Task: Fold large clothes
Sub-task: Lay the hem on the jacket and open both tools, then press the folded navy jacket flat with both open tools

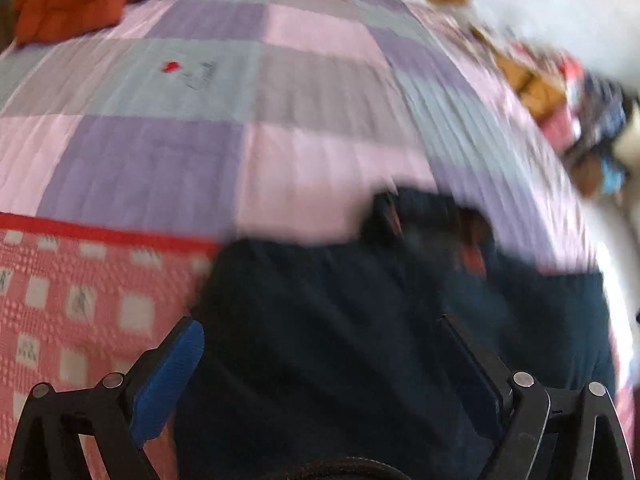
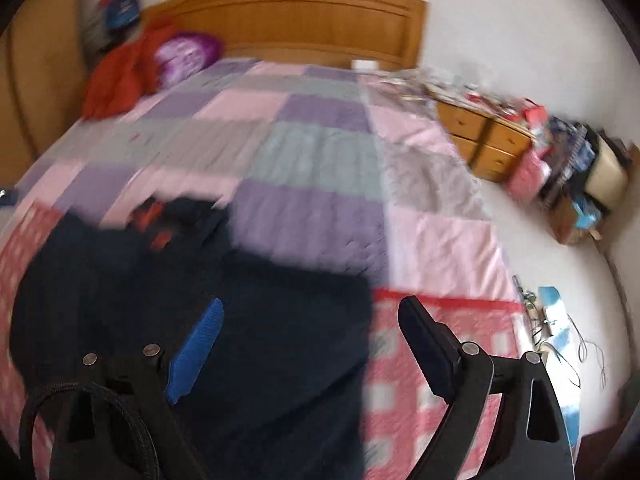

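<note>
While a dark navy garment [image 1: 360, 320] lies rumpled on the soft checked quilt [image 1: 200, 120], left gripper [image 1: 320, 364] and right gripper [image 2: 312, 340] gape wide, holding nothing.

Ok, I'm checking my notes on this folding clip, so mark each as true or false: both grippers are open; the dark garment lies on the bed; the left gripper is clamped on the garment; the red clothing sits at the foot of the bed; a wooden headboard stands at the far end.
1. Both grippers are open. True: left gripper and right gripper both stand wide.
2. The dark garment lies on the bed. True.
3. The left gripper is clamped on the garment. False: its jaws are apart, gripping nothing.
4. The red clothing sits at the foot. False: it is near the headboard.
5. A wooden headboard stands at the far end. True.
</note>
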Demonstrator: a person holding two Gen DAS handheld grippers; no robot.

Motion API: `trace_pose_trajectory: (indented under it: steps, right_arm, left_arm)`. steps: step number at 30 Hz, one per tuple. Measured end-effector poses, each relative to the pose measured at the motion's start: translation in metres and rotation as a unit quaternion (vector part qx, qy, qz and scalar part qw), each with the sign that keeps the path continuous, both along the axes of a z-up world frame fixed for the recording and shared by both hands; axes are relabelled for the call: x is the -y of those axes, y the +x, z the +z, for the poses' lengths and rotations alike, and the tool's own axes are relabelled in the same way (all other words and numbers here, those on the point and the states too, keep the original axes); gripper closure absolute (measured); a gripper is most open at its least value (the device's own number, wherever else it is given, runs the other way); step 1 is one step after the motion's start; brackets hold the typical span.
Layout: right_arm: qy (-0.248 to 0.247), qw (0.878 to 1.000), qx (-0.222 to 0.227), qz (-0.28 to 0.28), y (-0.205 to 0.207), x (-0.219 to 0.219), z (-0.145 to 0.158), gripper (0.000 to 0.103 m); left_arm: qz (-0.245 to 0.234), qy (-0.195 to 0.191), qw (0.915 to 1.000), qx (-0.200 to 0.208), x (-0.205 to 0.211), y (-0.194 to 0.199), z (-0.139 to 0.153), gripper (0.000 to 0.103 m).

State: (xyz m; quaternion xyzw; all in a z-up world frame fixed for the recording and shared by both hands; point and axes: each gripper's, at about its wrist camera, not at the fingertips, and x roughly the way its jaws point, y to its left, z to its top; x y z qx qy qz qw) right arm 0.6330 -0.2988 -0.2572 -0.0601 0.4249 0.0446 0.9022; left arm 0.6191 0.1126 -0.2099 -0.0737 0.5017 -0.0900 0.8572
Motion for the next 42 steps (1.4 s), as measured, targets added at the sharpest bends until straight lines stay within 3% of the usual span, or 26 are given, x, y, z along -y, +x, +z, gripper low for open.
trace_pose_trajectory:
  steps: [5,7,10,14,17,19,21,23,26,29,32,34,37,42]
  right_arm:
    - [-0.017,0.998,-0.055,-0.013,-0.071,-0.056,-0.059,0.011]
    - [-0.043,0.995,-0.09,-0.03,-0.071,-0.066,-0.088,0.011]
    - [-0.047,0.994,-0.089,-0.044,-0.046,-0.068,-0.106,0.0]
    - [-0.037,0.994,-0.09,-0.046,0.03,-0.062,-0.116,0.0]
    - [-0.049,0.993,-0.094,-0.044,0.071,-0.06,-0.118,0.0]
    - [-0.058,0.992,-0.089,-0.061,0.09,-0.055,-0.114,0.0]
    - [-0.064,0.992,-0.088,-0.065,0.1,-0.053,-0.113,0.0]
    - [-0.052,0.992,-0.091,-0.065,0.102,-0.049,-0.109,0.0]
    - [-0.006,0.998,-0.039,-0.047,0.062,-0.051,-0.075,0.001]
    - [0.008,1.0,0.009,-0.024,-0.013,-0.064,-0.046,0.001]
    - [0.013,1.0,0.002,-0.015,-0.094,-0.078,-0.049,0.001]
    - [-0.009,1.0,-0.024,-0.005,-0.128,-0.092,-0.069,0.001]
    - [-0.044,0.997,-0.058,-0.003,-0.122,-0.101,-0.101,0.001]
    - [-0.052,0.997,-0.051,-0.026,-0.04,-0.099,-0.118,0.0]
  left_arm:
    - [-0.024,0.006,0.9992,-0.031,0.056,-0.072,-0.062,0.008]
    - [-0.031,0.029,0.9973,-0.06,0.075,-0.07,-0.095,0.008]
    - [-0.017,0.059,0.9966,-0.054,0.078,-0.037,-0.121,0.001]
    - [0.025,0.078,0.9963,-0.027,0.078,0.02,-0.115,0.0]
    - [0.051,0.09,0.9941,-0.034,0.074,0.057,-0.11,0.0]
    - [0.058,0.076,0.9949,-0.032,0.075,0.063,-0.099,0.001]
    - [0.041,0.038,0.9983,-0.016,0.078,0.046,-0.084,0.001]
    - [0.016,0.04,0.9991,0.009,0.09,0.023,-0.069,0.001]
    - [-0.015,0.048,0.9973,0.053,0.105,-0.032,-0.052,0.001]
    - [-0.015,0.033,0.9978,0.056,0.112,-0.08,-0.052,0.001]
    - [-0.004,0.033,0.9986,0.04,0.117,-0.114,-0.072,0.001]
    - [-0.009,0.047,0.9987,0.014,0.124,-0.121,-0.094,0.001]
    - [-0.013,0.069,0.9975,-0.007,0.131,-0.096,-0.126,0.0]
    - [0.001,0.092,0.9957,-0.005,0.137,-0.022,-0.134,0.0]
